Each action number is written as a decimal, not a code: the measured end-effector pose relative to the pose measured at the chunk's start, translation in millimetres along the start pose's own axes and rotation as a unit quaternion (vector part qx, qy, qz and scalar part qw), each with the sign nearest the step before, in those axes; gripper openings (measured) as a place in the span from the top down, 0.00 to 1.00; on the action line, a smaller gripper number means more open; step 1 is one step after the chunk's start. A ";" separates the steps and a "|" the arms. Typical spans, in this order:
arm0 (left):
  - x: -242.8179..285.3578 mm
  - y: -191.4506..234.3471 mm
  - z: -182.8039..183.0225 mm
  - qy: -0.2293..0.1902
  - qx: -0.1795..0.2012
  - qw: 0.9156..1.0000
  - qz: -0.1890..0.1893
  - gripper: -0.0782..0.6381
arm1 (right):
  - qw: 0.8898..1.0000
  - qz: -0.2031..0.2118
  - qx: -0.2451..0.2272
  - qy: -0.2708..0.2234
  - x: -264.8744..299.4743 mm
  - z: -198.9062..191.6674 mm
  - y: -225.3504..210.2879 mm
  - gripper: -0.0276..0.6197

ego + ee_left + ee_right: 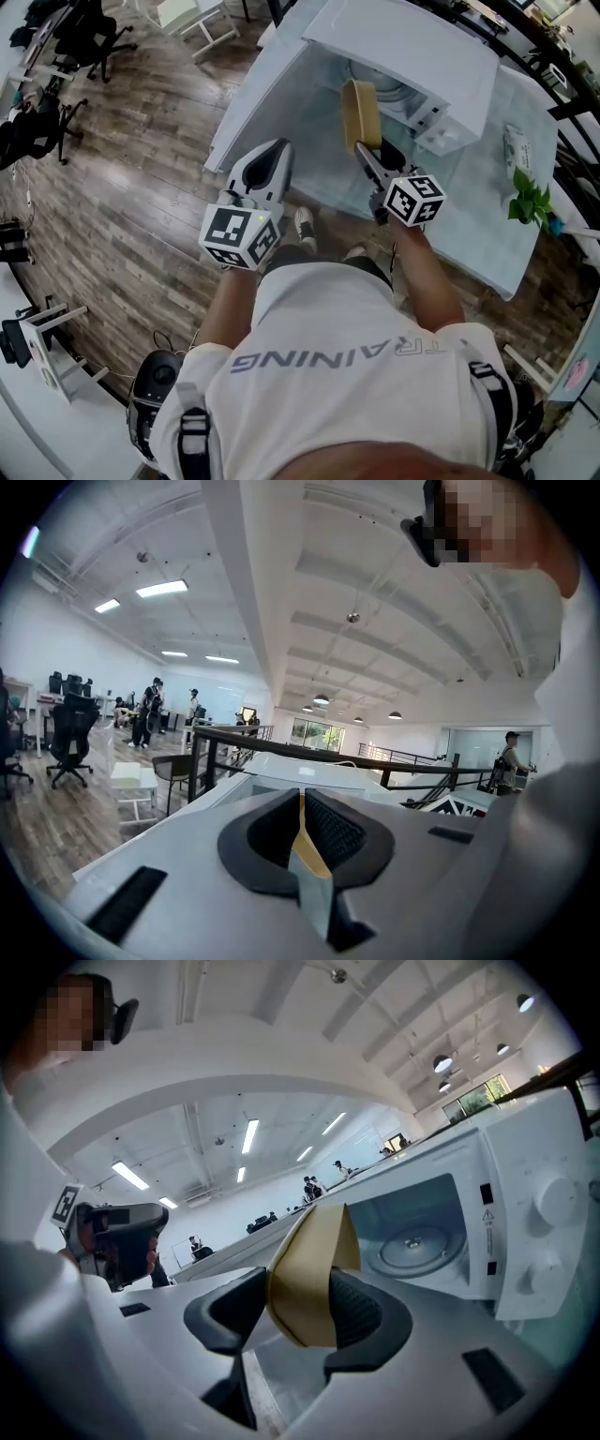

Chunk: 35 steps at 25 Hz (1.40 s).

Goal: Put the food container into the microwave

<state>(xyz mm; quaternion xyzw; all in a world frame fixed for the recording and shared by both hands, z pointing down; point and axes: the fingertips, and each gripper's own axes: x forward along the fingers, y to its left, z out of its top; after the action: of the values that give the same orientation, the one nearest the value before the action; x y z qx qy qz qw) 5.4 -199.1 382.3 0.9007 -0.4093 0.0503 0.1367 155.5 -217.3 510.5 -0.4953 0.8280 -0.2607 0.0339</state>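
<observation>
The food container (361, 111) is a tan, flat box held on edge, and my right gripper (368, 157) is shut on its near end. In the right gripper view the container (309, 1274) is pinched between both black pads (361, 1312) and points at the open microwave (417, 1237), whose cavity and glass turntable show just beyond it. In the head view the white microwave (412, 52) stands on the table right behind the container. My left gripper (272, 152) hangs lower left, off the table edge, jaws together on nothing (302, 829).
The table (450, 216) carries a pale blue cloth, a green plant (531, 197) and a small white packet (515, 148) at the right. The microwave's knobs (555, 1202) are right of the cavity. Wooden floor with office chairs (84, 37) lies to the left.
</observation>
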 end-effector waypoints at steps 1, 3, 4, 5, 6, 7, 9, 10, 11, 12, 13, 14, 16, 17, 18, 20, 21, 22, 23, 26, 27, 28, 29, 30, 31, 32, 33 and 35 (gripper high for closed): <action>0.1 2.2 0.0 0.000 -0.001 1.000 0.000 0.83 | 1.000 -0.004 0.013 0.000 4.4 -2.0 -4.5 0.61; 0.7 4.8 0.8 0.000 -0.001 1.000 -0.003 0.83 | 0.999 -0.012 0.037 -0.002 11.7 -4.5 -12.9 0.61; 1.1 5.5 1.4 0.000 0.000 1.000 -0.005 0.83 | 0.999 -0.016 0.044 -0.003 14.7 -4.6 -16.3 0.62; 1.3 5.9 2.2 0.000 0.002 1.000 -0.007 0.83 | 0.999 -0.019 0.047 -0.004 17.4 -3.9 -18.9 0.61; 1.5 6.3 3.0 -0.001 0.002 1.000 -0.009 0.83 | 0.999 -0.022 0.048 -0.005 20.2 -2.4 -21.0 0.61; 1.6 6.9 3.5 -0.001 0.002 1.000 -0.011 0.83 | 0.998 -0.025 0.049 -0.007 23.3 -0.8 -22.9 0.61; 2.4 7.6 2.9 0.000 0.000 1.000 -0.015 0.83 | 0.998 -0.029 0.058 -0.012 30.5 1.7 -27.6 0.61; 3.3 7.2 2.0 0.002 -0.001 1.000 -0.018 0.83 | 0.997 -0.032 0.065 -0.015 34.2 2.3 -31.0 0.61; 4.6 6.3 1.0 0.003 -0.002 1.000 -0.021 0.83 | 0.997 -0.035 0.073 -0.017 37.7 2.8 -35.0 0.61; 6.0 5.1 0.4 0.005 -0.001 1.000 -0.025 0.83 | 0.996 -0.039 0.081 -0.020 41.0 3.3 -39.5 0.61; 7.3 4.0 0.3 0.006 0.000 1.000 -0.028 0.83 | 0.995 -0.043 0.089 -0.024 44.2 3.8 -44.2 0.61; 8.4 3.2 0.5 0.007 0.002 0.999 -0.031 0.83 | 0.994 -0.047 0.096 -0.027 47.3 4.3 -48.9 0.61; 10.2 2.6 0.8 0.009 0.006 0.999 -0.036 0.83 | 0.992 -0.055 0.104 -0.032 53.7 4.9 -56.9 0.61; 11.0 2.8 0.5 0.011 0.008 0.999 -0.038 0.83 | 0.992 -0.058 0.108 -0.035 56.9 5.3 -60.2 0.61; 11.8 3.2 0.1 0.012 0.009 0.999 -0.039 0.83 | 0.991 -0.060 0.115 -0.039 59.9 6.0 -63.4 0.61; 13.0 4.5 -0.8 0.014 0.010 0.999 -0.041 0.83 | 0.988 -0.062 0.130 -0.052 65.4 9.2 -68.4 0.61; 13.6 5.4 -1.0 0.015 0.010 0.999 -0.042 0.83 | 0.987 -0.062 0.135 -0.060 68.2 11.4 -70.4 0.61; 14.2 6.4 -1.2 0.016 0.010 0.999 -0.043 0.83 | 0.986 -0.062 0.137 -0.066 71.2 13.1 -72.5 0.61; 15.0 7.4 -1.5 0.017 0.010 0.999 -0.044 0.83 | 0.986 -0.063 0.140 -0.072 74.6 13.9 -75.0 0.61; 17.7 8.2 -2.8 0.020 0.010 0.999 -0.045 0.83 | 0.981 -0.071 0.161 -0.086 82.8 13.6 -86.9 0.61; 18.5 8.1 -2.5 0.020 0.009 0.999 -0.045 0.83 | 0.978 -0.073 0.170 -0.094 84.0 15.0 -90.7 0.61; 19.1 8.3 -1.8 0.019 0.008 0.999 -0.046 0.83 | 0.976 -0.076 0.176 -0.102 85.0 17.4 -94.0 0.61; 19.9 8.8 -0.9 0.019 0.007 0.999 -0.046 0.83 | 0.974 -0.079 0.181 -0.109 86.3 19.8 -97.1 0.61; 20.9 9.4 0.0 0.019 0.007 0.999 -0.046 0.83 | 0.973 -0.081 0.185 -0.115 88.2 21.8 -100.3 0.61; 22.2 9.8 0.6 0.019 0.006 0.999 -0.047 0.83 | 0.971 -0.083 0.187 -0.121 90.5 23.6 -103.5 0.61; 23.8 10.0 0.7 0.019 0.007 0.999 -0.047 0.83 | 0.971 -0.085 0.187 -0.125 93.0 25.4 -106.8 0.61; 25.4 10.1 0.3 0.020 0.007 0.999 -0.047 0.83 | 0.970 -0.088 0.186 -0.128 95.5 27.0 -110.0 0.61; 28.2 10.4 -1.1 0.021 0.007 0.999 -0.048 0.83 | 0.969 -0.092 0.186 -0.136 100.2 29.9 -116.4 0.61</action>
<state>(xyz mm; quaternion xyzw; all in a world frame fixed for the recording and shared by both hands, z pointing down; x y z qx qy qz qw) 16.2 -225.7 391.2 0.9188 -0.3627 0.0657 0.1414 207.5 -356.7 559.1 -0.5853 0.7033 -0.3426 0.2132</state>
